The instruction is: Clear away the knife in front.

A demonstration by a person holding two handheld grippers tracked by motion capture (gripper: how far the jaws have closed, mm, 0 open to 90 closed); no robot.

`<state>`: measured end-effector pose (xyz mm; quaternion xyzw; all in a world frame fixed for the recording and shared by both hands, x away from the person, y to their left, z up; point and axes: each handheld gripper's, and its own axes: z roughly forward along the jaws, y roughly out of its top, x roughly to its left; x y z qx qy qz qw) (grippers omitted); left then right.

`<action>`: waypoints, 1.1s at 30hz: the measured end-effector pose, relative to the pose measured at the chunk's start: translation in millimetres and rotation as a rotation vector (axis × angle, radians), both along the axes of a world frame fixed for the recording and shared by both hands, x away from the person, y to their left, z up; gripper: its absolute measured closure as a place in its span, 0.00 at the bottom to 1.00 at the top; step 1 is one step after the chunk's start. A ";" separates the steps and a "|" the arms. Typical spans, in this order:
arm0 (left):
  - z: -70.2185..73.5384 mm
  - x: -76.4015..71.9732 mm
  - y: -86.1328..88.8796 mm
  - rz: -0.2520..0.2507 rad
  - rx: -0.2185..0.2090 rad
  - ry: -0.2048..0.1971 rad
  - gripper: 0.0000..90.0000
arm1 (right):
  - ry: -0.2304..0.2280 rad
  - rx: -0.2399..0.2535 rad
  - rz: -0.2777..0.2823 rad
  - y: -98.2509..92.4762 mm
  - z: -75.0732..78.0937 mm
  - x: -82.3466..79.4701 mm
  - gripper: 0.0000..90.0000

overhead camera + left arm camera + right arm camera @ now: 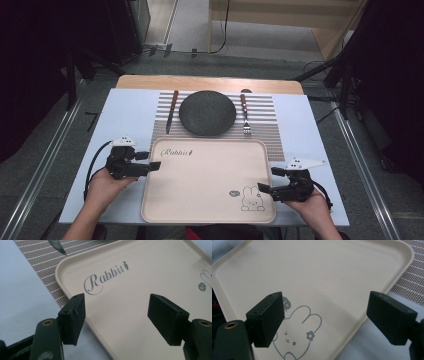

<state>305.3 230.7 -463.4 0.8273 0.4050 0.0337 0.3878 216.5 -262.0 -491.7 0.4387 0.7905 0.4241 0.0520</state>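
Observation:
A beige tray (210,170) with "Rabbit" lettering and a rabbit drawing lies at the table's front. My left gripper (150,160) is at the tray's left edge, jaws wide apart. In the left gripper view the left gripper (117,302) hovers over the tray (150,270) near its corner, with nothing pinched. My right gripper (269,180) is at the tray's right edge, near the rabbit. In the right gripper view the right gripper (325,300) stands open above the tray (312,270), and the rim runs under one jaw.
Behind the tray a striped placemat (265,125) carries a black plate (207,113), with a knife (171,111) to its left and a fork (245,114) to its right. The pale blue tabletop (125,115) extends on both sides. Dark stands flank the table.

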 end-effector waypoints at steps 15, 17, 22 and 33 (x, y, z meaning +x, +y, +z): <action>-5.0 19.9 0.4 0.085 -0.009 -0.032 0.33 | 0.004 -0.007 -0.011 -1.1 -2.1 -0.1 0.15; -4.4 20.9 -0.1 0.096 -0.006 -0.053 0.33 | 0.002 -0.009 -0.013 -1.2 -2.2 -0.2 0.15; -1.8 23.1 -1.0 0.129 -0.013 -0.136 0.33 | -0.003 -0.009 -0.018 -1.3 -2.4 -0.1 0.15; 0.6 40.0 -12.1 0.153 -0.034 -0.174 0.33 | -0.010 -0.008 -0.024 -2.2 -2.8 0.0 0.15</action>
